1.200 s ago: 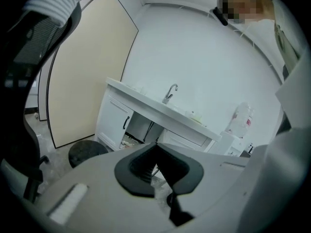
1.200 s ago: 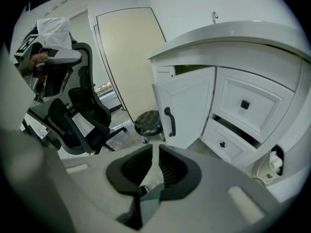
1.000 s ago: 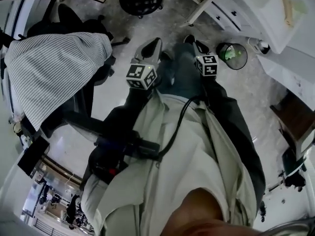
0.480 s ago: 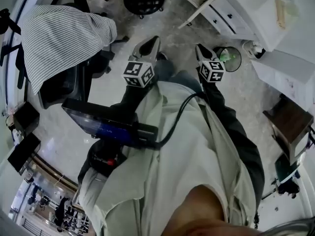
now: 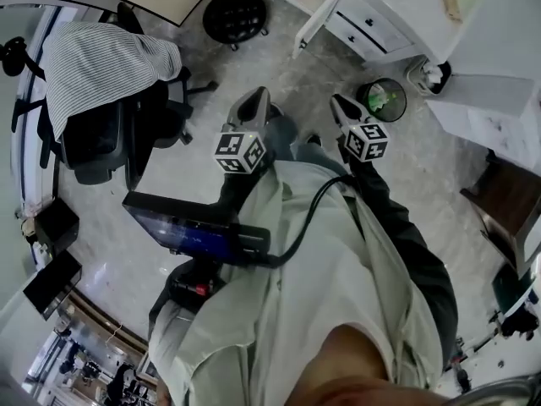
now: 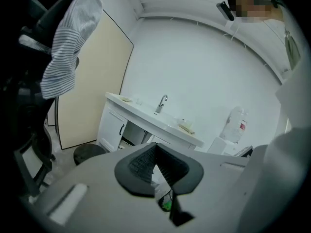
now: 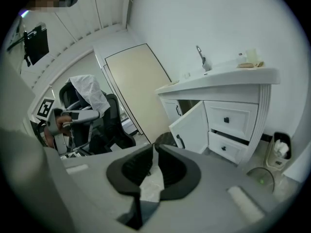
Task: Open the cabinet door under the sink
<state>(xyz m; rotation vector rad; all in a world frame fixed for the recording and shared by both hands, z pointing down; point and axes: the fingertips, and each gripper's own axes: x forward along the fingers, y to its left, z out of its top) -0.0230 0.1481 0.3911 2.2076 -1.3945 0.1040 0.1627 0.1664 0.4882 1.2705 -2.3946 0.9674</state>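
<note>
The white sink cabinet (image 5: 378,25) stands at the top right of the head view, and one of its doors (image 5: 319,18) hangs ajar. In the right gripper view that door (image 7: 193,126) swings out to the left of two drawers (image 7: 234,117), under the counter with the faucet (image 7: 200,57). My left gripper (image 5: 257,97) and right gripper (image 5: 337,103) are held side by side in front of my body, well short of the cabinet. Both are shut with nothing between their fingers. The left gripper view shows the cabinet (image 6: 146,126) far off, with the faucet (image 6: 162,102) above it.
A round black stool (image 5: 238,5) stands on the floor before the cabinet. A small bin (image 5: 381,98) sits to its right. An office chair draped with a striped shirt (image 5: 103,62) is at the left. A dark wooden stand (image 5: 507,201) is at the right edge.
The head view has swung toward the cabinet, so the open door and drawers show more fully. The chair has slid left in the picture. Both grippers stay shut, side by side.
</note>
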